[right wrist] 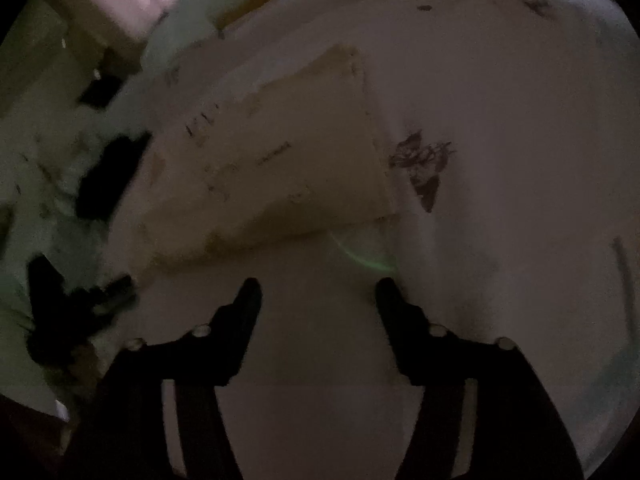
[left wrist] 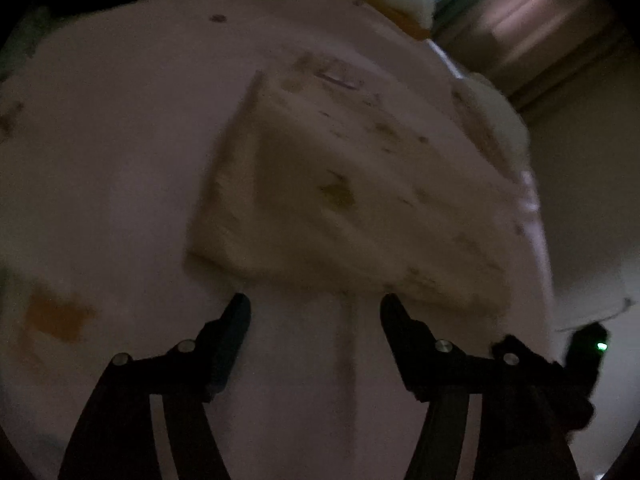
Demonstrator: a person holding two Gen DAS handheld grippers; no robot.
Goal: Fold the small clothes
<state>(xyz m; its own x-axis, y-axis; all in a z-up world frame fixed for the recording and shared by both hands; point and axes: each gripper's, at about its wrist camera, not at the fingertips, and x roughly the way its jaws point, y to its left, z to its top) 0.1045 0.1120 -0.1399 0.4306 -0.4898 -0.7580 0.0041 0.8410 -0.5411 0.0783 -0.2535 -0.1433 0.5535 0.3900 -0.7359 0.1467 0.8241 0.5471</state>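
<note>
On the pale bedsheet (left wrist: 100, 160), the folded cream garment (left wrist: 340, 184) is lying flat, just ahead of both claws. Left gripper (left wrist: 315, 304) and right gripper (right wrist: 319, 286) are hovering spread, pinching nothing. Probably best: approach the near edge low, gripping evenly.

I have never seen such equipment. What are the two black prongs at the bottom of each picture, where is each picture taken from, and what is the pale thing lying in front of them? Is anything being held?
No robot is here. A person holds a hand tool in each hand, and each tool has two black fingers and a wide-angle camera looking forward along them. One picture comes from the left gripper, the other from the right gripper. Both look down on a pale bedsheet with a few dark printed marks. On it lies a cream folded garment, seen again from the other side. Both grippers stand open just short of its near edge, and neither holds anything. The pictures are dark and blurred, so finer detail cannot be told.
</note>
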